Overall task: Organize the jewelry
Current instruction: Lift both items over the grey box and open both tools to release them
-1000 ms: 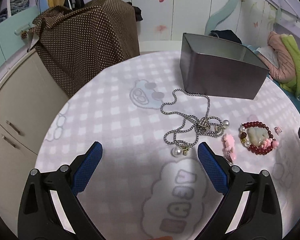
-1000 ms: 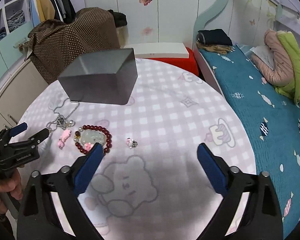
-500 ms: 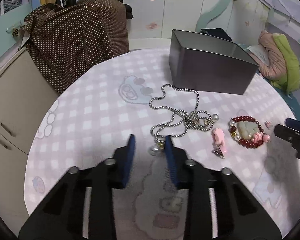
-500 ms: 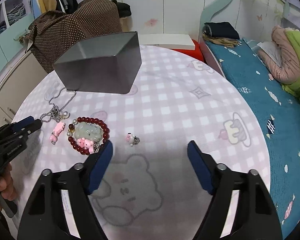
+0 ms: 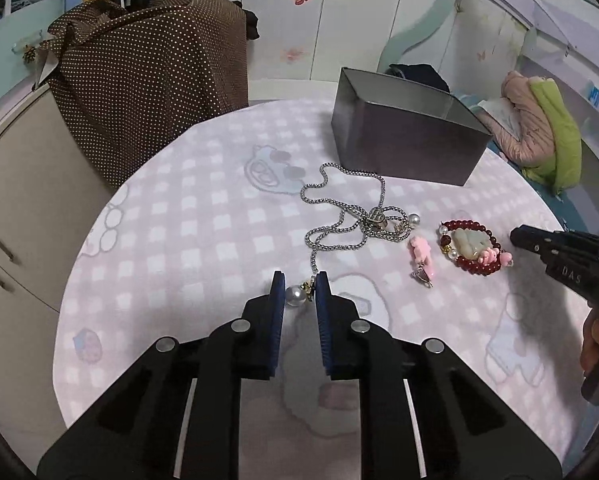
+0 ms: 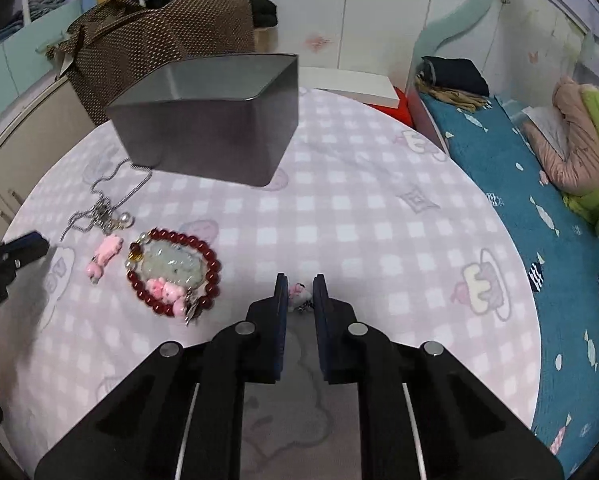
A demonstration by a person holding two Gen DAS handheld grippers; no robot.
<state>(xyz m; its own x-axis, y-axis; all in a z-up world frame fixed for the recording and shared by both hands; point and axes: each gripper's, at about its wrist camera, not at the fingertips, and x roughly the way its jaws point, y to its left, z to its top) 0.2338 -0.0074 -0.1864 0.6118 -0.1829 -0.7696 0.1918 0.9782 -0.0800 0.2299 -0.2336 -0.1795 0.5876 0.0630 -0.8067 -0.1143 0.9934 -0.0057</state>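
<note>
My left gripper (image 5: 299,284) has its jaws closing, and the blue pads press a pearl earring (image 5: 294,296) that lies at the near end of a silver chain necklace (image 5: 339,216). The jaws of my right gripper (image 6: 299,286) are closing too, pinching a small pink charm ring (image 6: 299,295) on the cloth. Between the two grippers lie a pink hair clip (image 5: 421,256) and a dark red bead bracelet (image 6: 175,272) with a pale green stone. Behind them stands an open grey tin box (image 6: 211,132). A second pearl (image 5: 414,219) rests by the necklace's pendant.
The round table (image 6: 379,208) wears a pink checked cloth. A brown dotted cloth (image 5: 147,80) covers something at the back left, above a beige cabinet (image 5: 15,208). A bed with a teal sheet (image 6: 539,220) runs along the right edge. A hand (image 5: 597,344) holds the right gripper.
Both grippers went from wide open to closed. The left one moved forward onto the pearl earring; the right one sank onto the pink charm ring.
</note>
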